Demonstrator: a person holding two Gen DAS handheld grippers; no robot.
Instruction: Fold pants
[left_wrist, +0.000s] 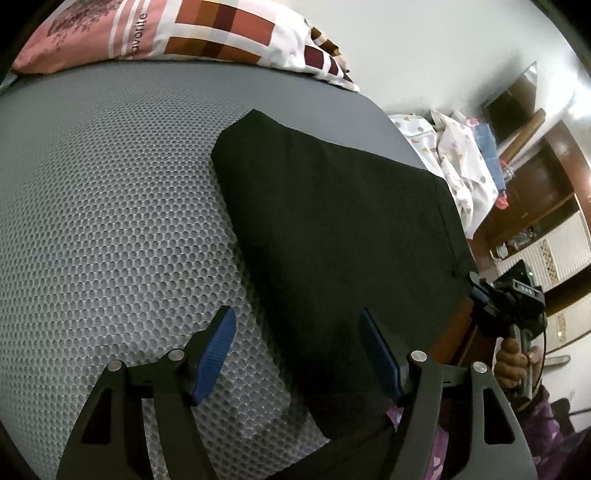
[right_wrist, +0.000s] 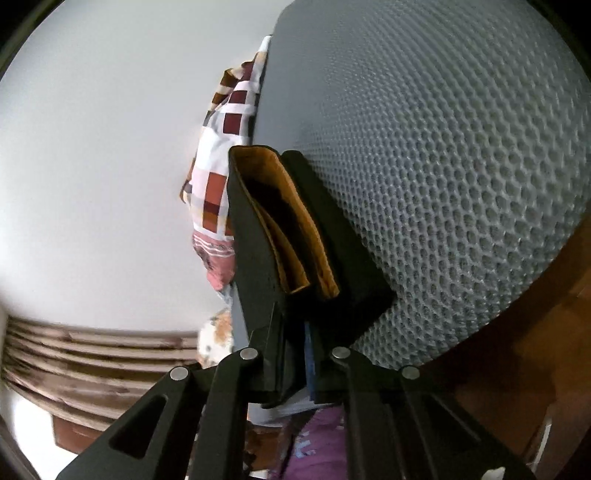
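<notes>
My right gripper (right_wrist: 295, 350) is clamped on a thick edge of the black pants (left_wrist: 332, 221) — in the right wrist view the layered hem with its tan lining fills the centre of the frame, pinched between the jaws. My left gripper (left_wrist: 295, 350) stands wide and holds nothing, low in the left wrist view, one finger over the grey mesh mattress (left_wrist: 110, 203), the other over the cloth. The pants lie already doubled into a block at centre right, near the bed's edge. I judge a further fold is in hand; next I'd need the left tongs to take the matching corner so both lift evenly.
</notes>
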